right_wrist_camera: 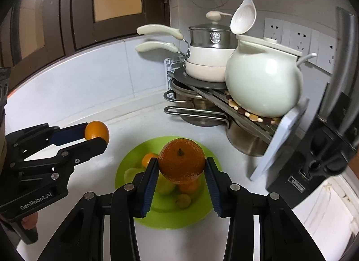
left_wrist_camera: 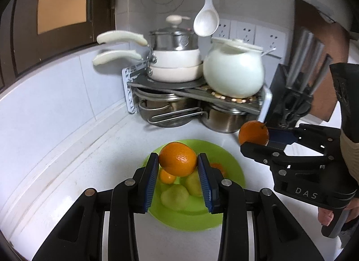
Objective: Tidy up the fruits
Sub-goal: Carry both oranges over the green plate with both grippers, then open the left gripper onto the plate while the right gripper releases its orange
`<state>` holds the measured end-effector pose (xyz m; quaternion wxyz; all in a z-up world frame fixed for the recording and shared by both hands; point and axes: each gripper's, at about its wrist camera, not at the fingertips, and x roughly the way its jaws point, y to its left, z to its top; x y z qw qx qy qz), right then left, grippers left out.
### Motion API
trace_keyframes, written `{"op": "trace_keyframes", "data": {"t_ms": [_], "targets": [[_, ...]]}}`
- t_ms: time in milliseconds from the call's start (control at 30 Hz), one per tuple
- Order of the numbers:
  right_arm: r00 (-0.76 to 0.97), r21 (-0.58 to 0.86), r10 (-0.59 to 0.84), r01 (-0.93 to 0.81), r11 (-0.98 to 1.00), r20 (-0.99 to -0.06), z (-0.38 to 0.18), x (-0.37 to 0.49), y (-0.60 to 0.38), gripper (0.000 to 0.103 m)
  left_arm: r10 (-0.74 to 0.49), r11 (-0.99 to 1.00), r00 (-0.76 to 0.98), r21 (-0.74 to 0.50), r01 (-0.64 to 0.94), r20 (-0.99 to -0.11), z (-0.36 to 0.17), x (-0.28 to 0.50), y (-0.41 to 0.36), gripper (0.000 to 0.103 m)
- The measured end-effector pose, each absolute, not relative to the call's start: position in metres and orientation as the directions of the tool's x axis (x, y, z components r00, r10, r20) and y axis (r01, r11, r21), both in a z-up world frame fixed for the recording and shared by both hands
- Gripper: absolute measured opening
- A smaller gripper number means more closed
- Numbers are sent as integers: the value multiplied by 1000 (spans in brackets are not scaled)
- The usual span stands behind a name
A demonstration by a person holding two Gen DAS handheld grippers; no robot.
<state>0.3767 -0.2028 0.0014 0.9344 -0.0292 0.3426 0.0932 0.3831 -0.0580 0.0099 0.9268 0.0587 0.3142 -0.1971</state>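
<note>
Orange fruit fills both grippers above a lime-green plate [left_wrist_camera: 233, 171] that sits on the white counter [left_wrist_camera: 67, 160]. The left gripper [left_wrist_camera: 178, 165] has its blue-padded fingers [left_wrist_camera: 149, 182] pressed against the sides of a smooth orange [left_wrist_camera: 178, 159], which hangs over the plate's far half. The right gripper [right_wrist_camera: 181, 167] clamps a second orange [right_wrist_camera: 181, 160] in the same way, its stem end turned toward the camera, and this one also hangs over the plate. In the left wrist view the right gripper appears at the right edge, with its orange over the counter just beyond the plate's rim and a hand [left_wrist_camera: 325, 216] on its handle; in the right wrist view the left gripper shows at the left edge, its orange held clear of the plate's near-left rim. On the plate lie more fruits: two pale green ones [left_wrist_camera: 175, 197] side by side, a small orange one [left_wrist_camera: 167, 176] behind them, and another orange piece partly hidden behind the left gripper's right finger. Behind the plate, in the corner, a metal rack [left_wrist_camera: 195, 91] carries stacked white pans [left_wrist_camera: 177, 65] with cream handles, a lidded steel pot [left_wrist_camera: 172, 38] on top of them, and a round white jar [left_wrist_camera: 234, 70]. Steel pots stand beneath the rack. A white spoon [left_wrist_camera: 206, 20] hangs on the wall above, and a black knife block [left_wrist_camera: 291, 97] stands to the right.
</note>
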Motion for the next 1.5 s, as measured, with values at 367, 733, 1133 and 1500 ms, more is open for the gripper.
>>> {"op": "trace_keyframes", "data": {"t_ms": [367,733,1133,1500], "targets": [[682,16,158,-209,978,-714,-35,437,-205,43,-288,922,669,-9,387,-686,-25,443,-62,35],[602,51,156,-188,981,-783,-75,483,-207,43,-285,918,561,-54,392,-777,-68,502,-75,35],[555,81,169,-179,981,-815,-91,498,-208,43,-281,909,531,-44,415,-799,-79,512,-86,36],[597,67,156,-168,984,-787,-70,471,-209,51,-199,944,620,21,329,-759,-50,470,-67,52]]}}
